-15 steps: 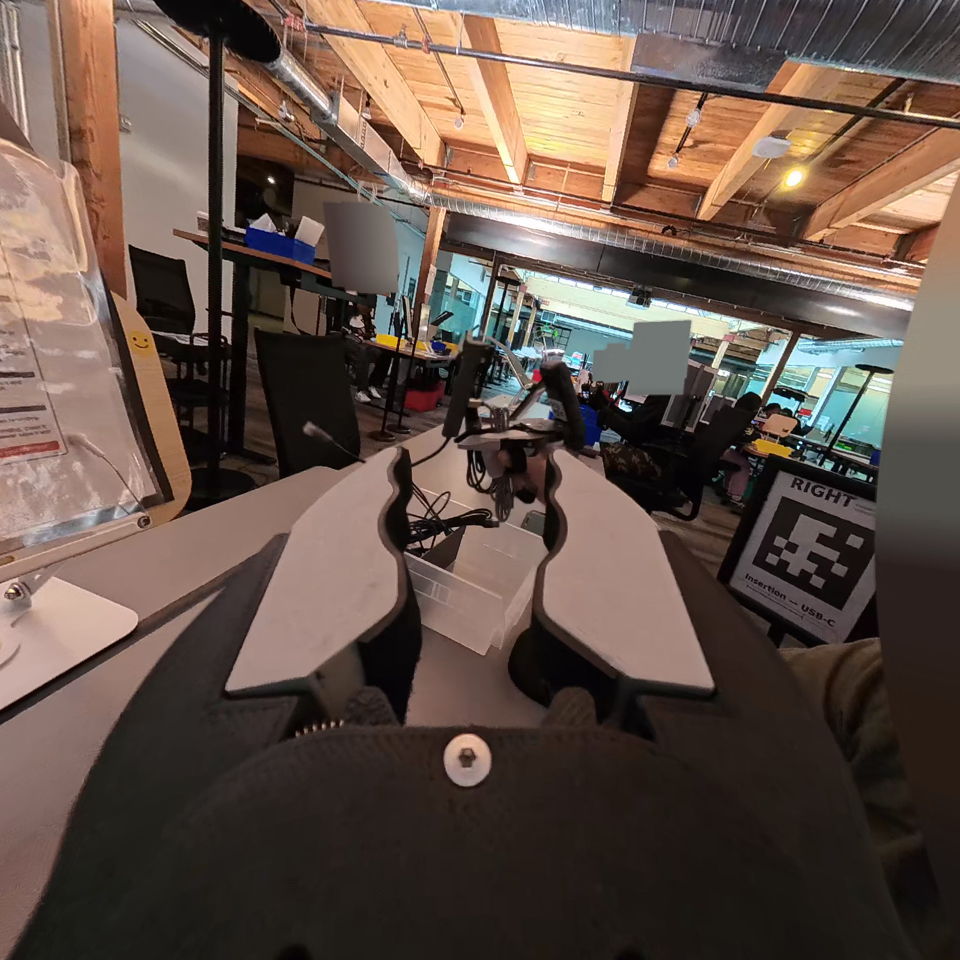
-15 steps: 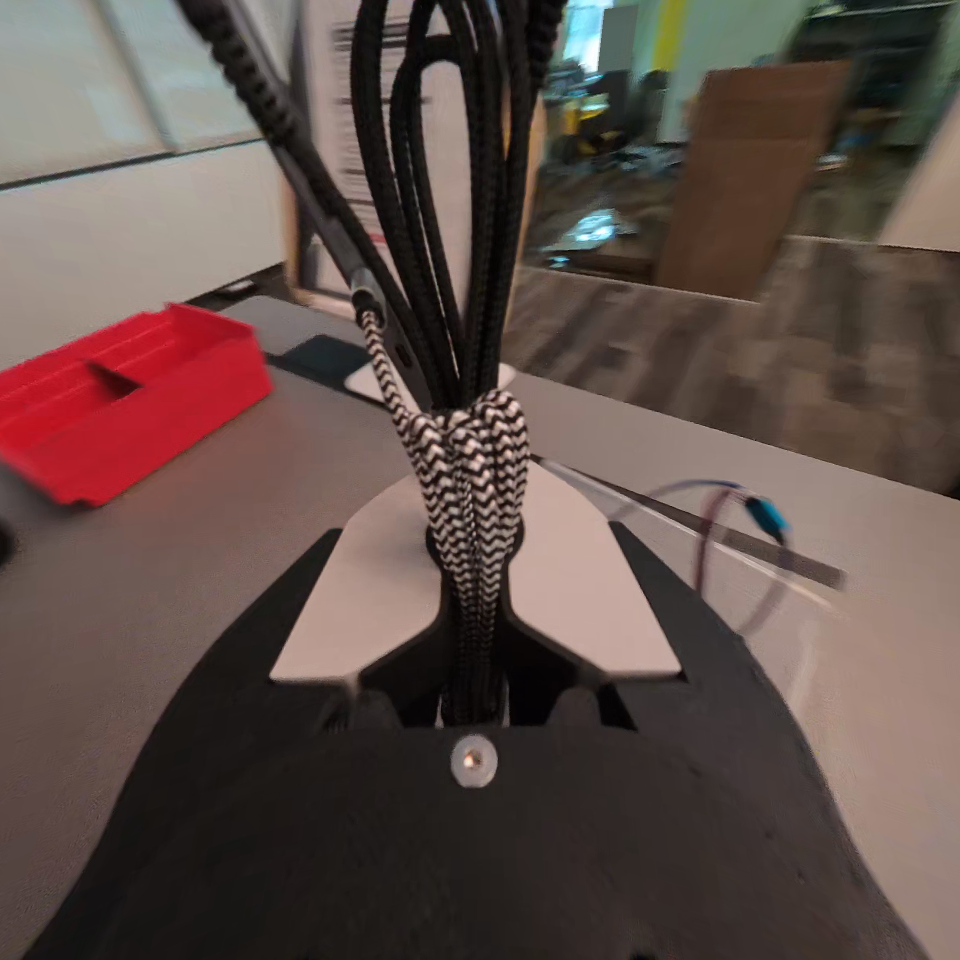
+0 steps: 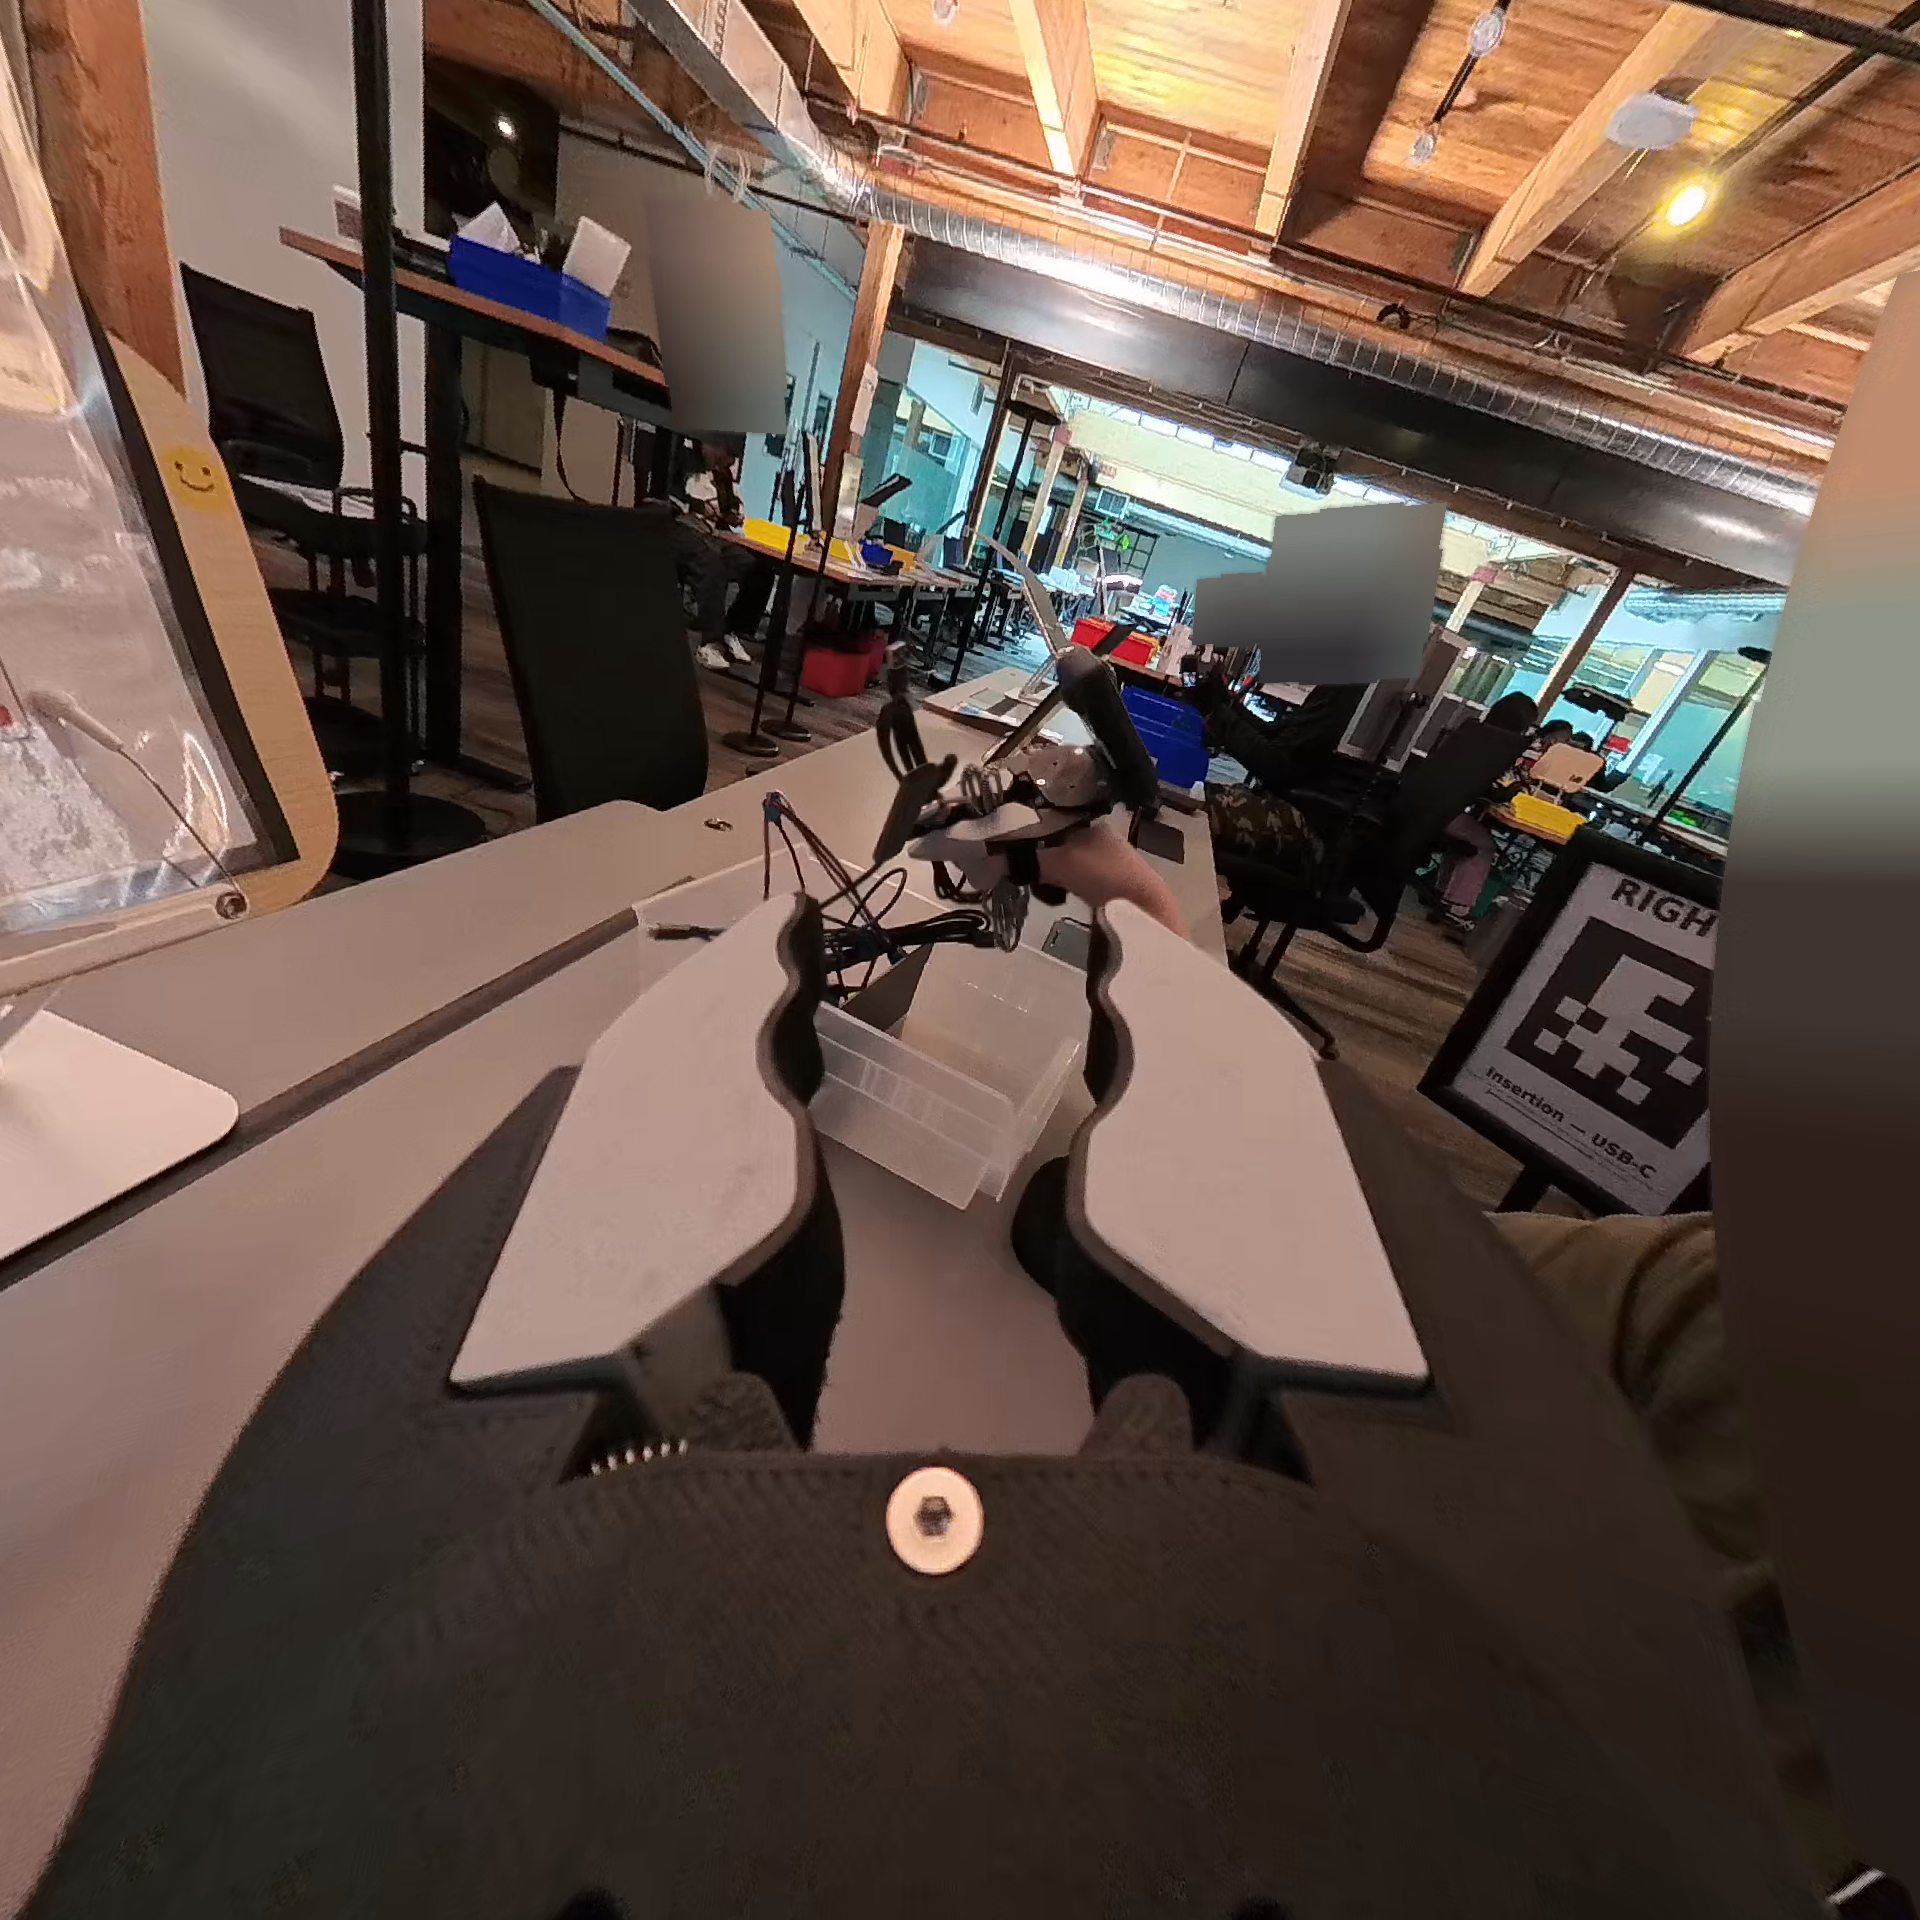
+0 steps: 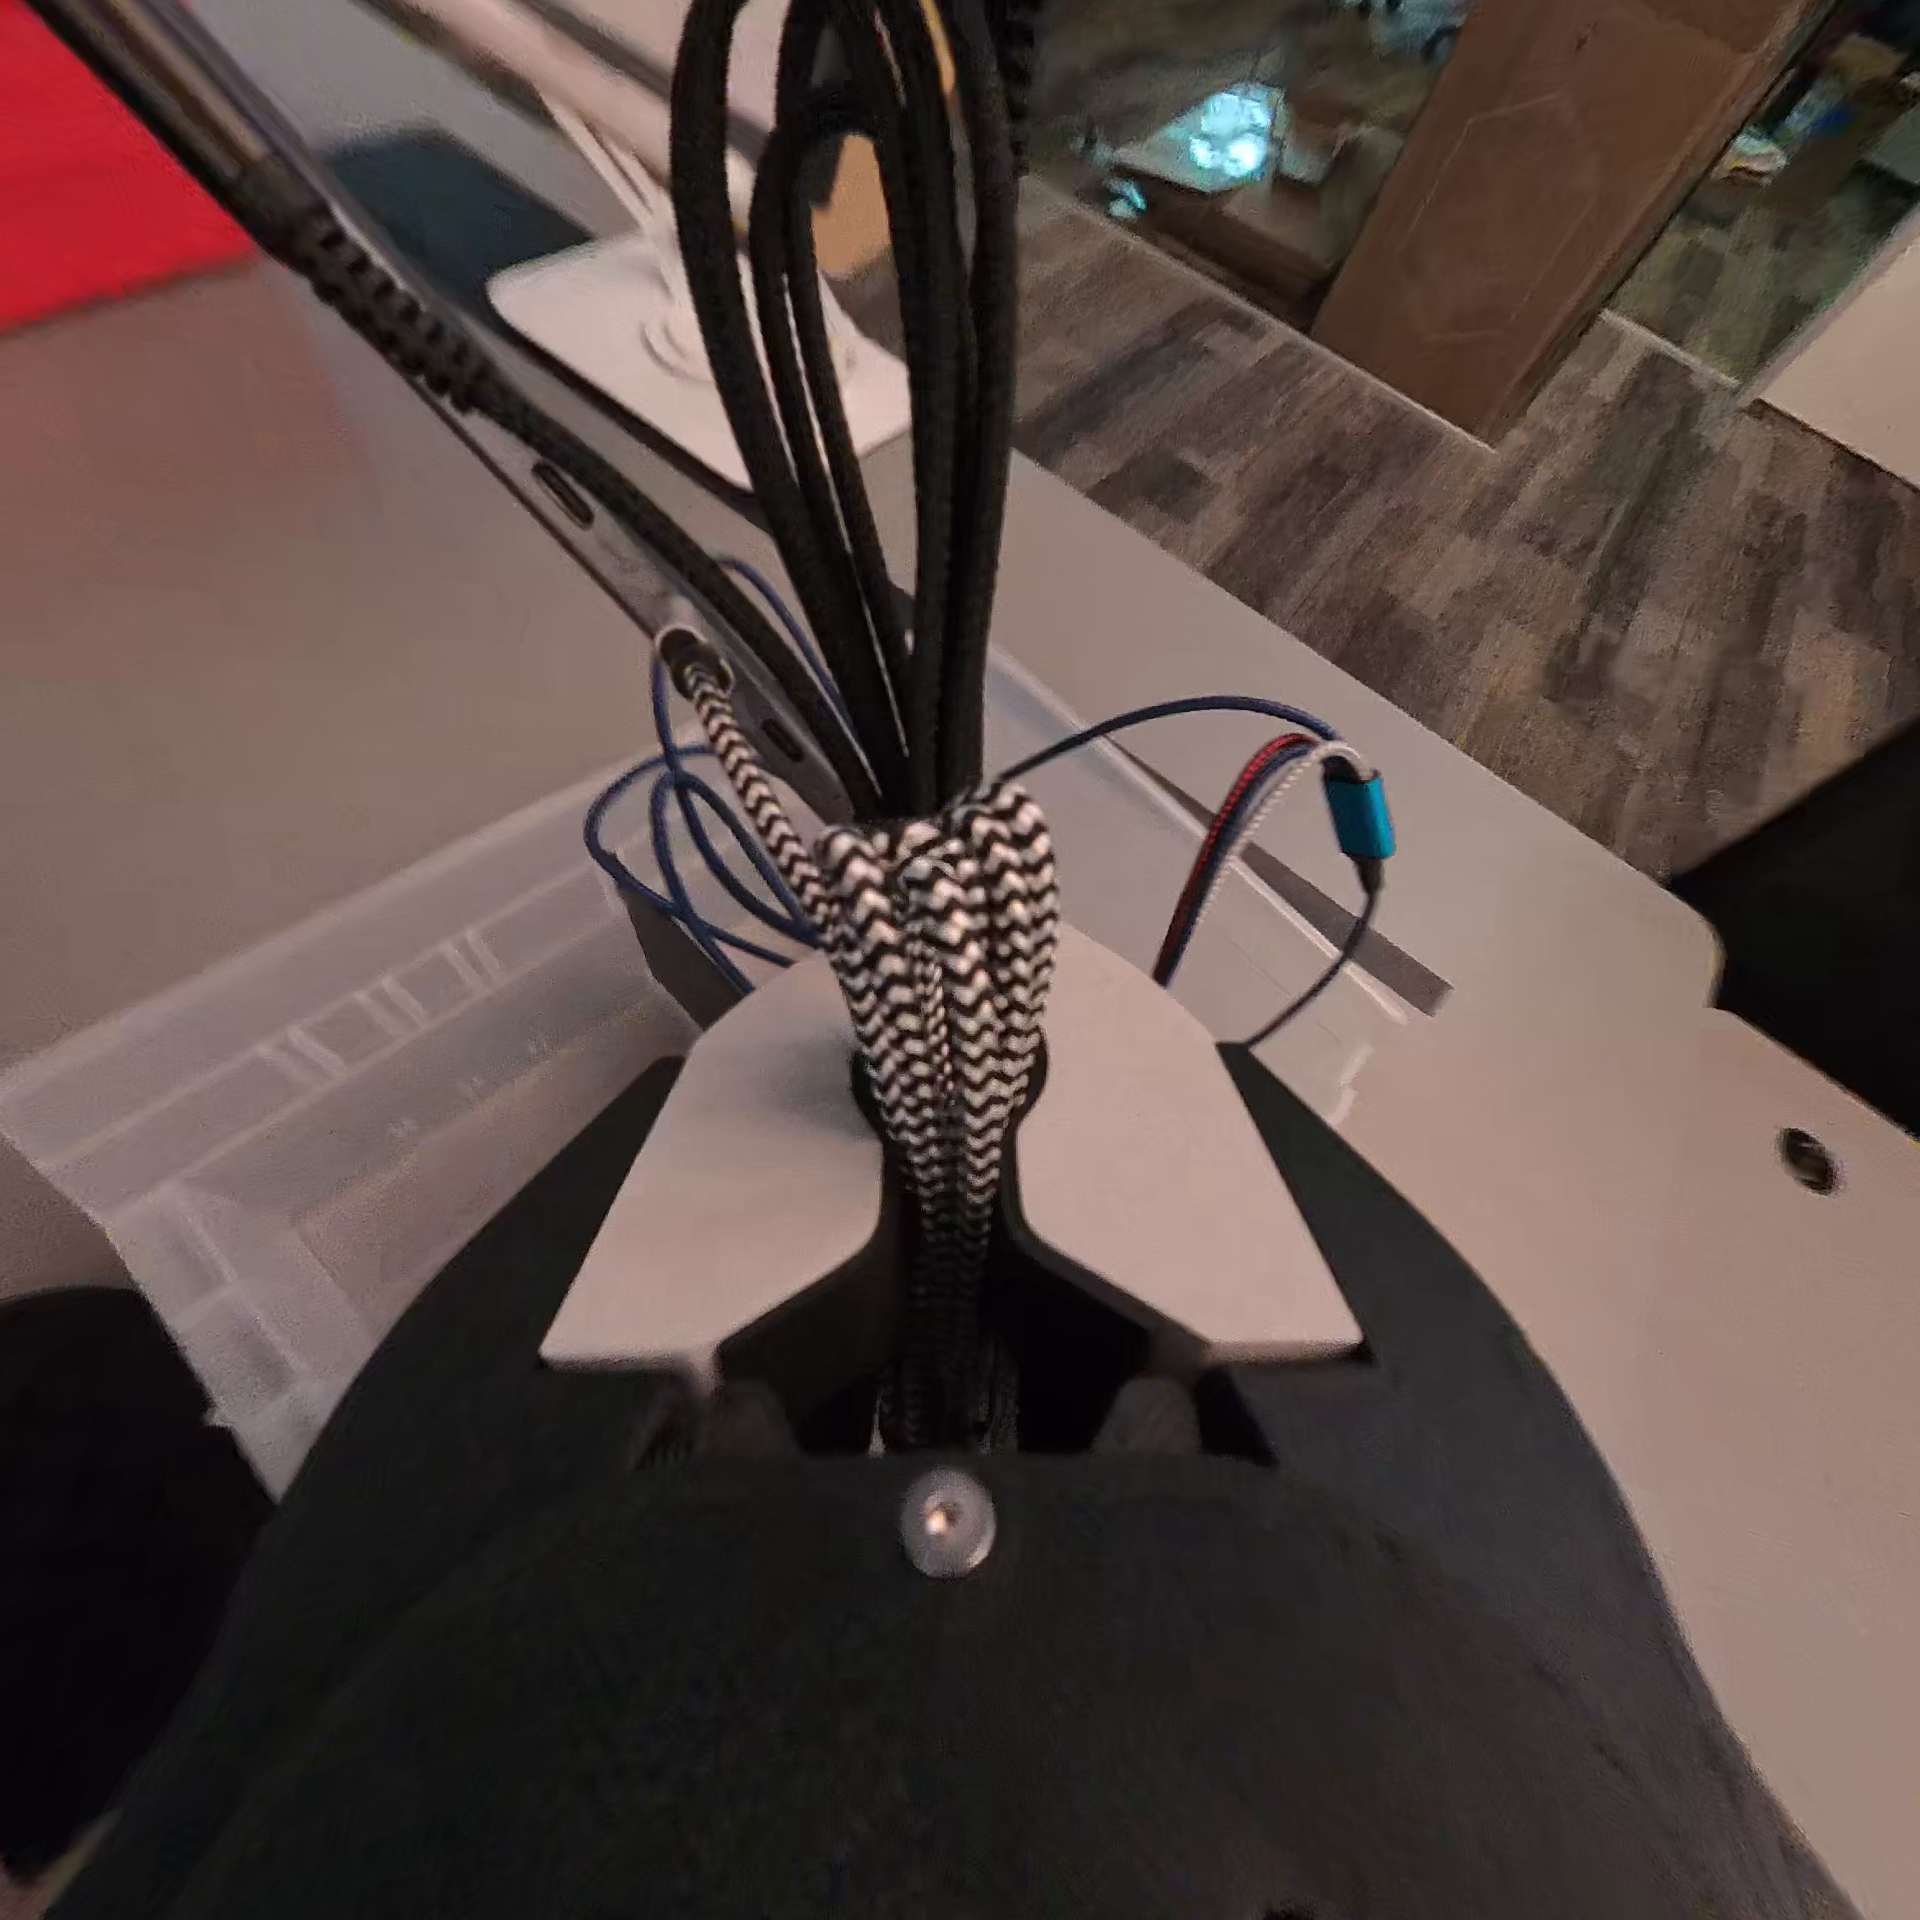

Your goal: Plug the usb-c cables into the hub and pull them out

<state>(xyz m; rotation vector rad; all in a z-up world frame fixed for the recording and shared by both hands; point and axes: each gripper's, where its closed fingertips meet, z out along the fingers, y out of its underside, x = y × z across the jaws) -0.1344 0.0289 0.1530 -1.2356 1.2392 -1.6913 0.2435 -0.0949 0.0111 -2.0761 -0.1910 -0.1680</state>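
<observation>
The left tongs (image 3: 940, 971) are standing released above the grey counter (image 3: 343, 1039), their two pale fingers (image 3: 665, 1122) spread well apart and gripping nothing. Between and beyond them a clear plastic bin (image 3: 935, 1101) is sitting on the counter, with thin dark cables (image 3: 883, 935) spilling over its far rim. Farther off, over the bin, the right tongs (image 3: 961, 831) are showing in a person's hand (image 3: 1117, 878), with cords hanging from them. A framed black-and-white marker sign (image 3: 1590, 1049) is standing at the right edge of the counter, and a white stand base (image 3: 94, 1122) is lying at the left. In the right wrist view, the right tongs (image 4: 940, 1049) are clenched on a folded bundle of black-and-white braided cable (image 4: 935, 935), whose loops are bulging just past the fingertips. One strand of that cable is running up and left to a metal plug (image 4: 691, 665) seated in the edge of a dark slim hub (image 4: 582, 488), which is hanging tilted in the air. Several black braided cables (image 4: 883, 364) are rising behind the bundle. A thin blue cable (image 4: 675, 831) is looping to the left, and a blue-sleeved plug (image 4: 1356, 816) with red and white cords is dangling at the right, above the counter (image 4: 1558, 1039). The clear bin (image 4: 312, 1039) is lying below left; a red tray (image 4: 94, 177) is blurring at upper left.
</observation>
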